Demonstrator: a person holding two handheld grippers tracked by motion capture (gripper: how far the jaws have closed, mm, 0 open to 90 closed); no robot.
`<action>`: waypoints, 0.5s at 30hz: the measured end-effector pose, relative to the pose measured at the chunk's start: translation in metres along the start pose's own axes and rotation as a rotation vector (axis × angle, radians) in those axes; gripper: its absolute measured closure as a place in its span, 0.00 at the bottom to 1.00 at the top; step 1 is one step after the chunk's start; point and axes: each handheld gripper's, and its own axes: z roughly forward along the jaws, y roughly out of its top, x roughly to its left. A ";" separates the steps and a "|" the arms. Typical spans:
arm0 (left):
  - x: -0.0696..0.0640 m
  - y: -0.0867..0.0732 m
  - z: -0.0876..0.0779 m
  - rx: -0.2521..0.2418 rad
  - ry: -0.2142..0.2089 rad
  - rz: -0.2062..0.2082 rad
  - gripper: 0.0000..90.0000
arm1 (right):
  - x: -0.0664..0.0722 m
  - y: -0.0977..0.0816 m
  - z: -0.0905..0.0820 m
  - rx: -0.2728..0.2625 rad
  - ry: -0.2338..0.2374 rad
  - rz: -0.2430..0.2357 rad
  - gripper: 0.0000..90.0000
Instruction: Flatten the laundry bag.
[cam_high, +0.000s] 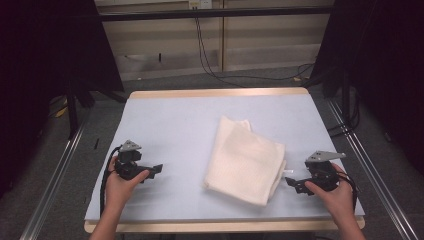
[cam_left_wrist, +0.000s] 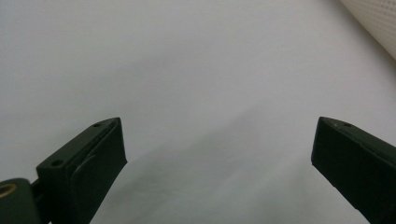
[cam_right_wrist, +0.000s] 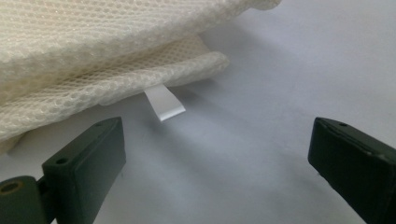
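A: High view: folded cream mesh cloth (cam_high: 245, 160) sits a bit right of centre on the table (cam_high: 170, 125). Left gripper (cam_high: 156, 170) is lower left of the frame, well apart from the cloth. Right gripper (cam_high: 291, 184) is lower right, just beside the cloth's lower right corner.

B: Jaws?

A: Both wide apart, nothing between them. In the left gripper view it's bare table between the jaws, with the cloth (cam_left_wrist: 373, 28) just clipping the upper right corner. In the right gripper view the cloth (cam_right_wrist: 93, 51) fills the upper left and a small white tag (cam_right_wrist: 163, 103) hangs out from under its folded edge, just ahead of the left jaw.

B: Why parked like that?

A: My read: both hands are set either side, tips aimed inward at the cloth, ready to start. The right one is lined up on the corner with the tag, likely the first pinch point. The left one has more ground to cover.

B: Orientation of the cloth?

A: Long axis runs from the upper part of the frame down, tilted slightly. The narrow end points up and a little left, and the wide end faces the near edge. Lies flat, layers stacked, folded edges at the right side.
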 end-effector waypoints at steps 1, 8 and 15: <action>-0.002 0.001 0.001 -0.004 0.000 -0.004 0.03 | 0.000 0.000 0.000 -0.004 0.005 -0.001 0.04; -0.005 0.002 0.000 0.008 -0.034 0.011 0.03 | 0.005 0.003 0.000 -0.009 0.022 -0.014 0.07; -0.012 0.004 0.002 0.008 -0.044 0.027 0.03 | 0.011 0.008 -0.002 -0.020 0.049 -0.051 0.32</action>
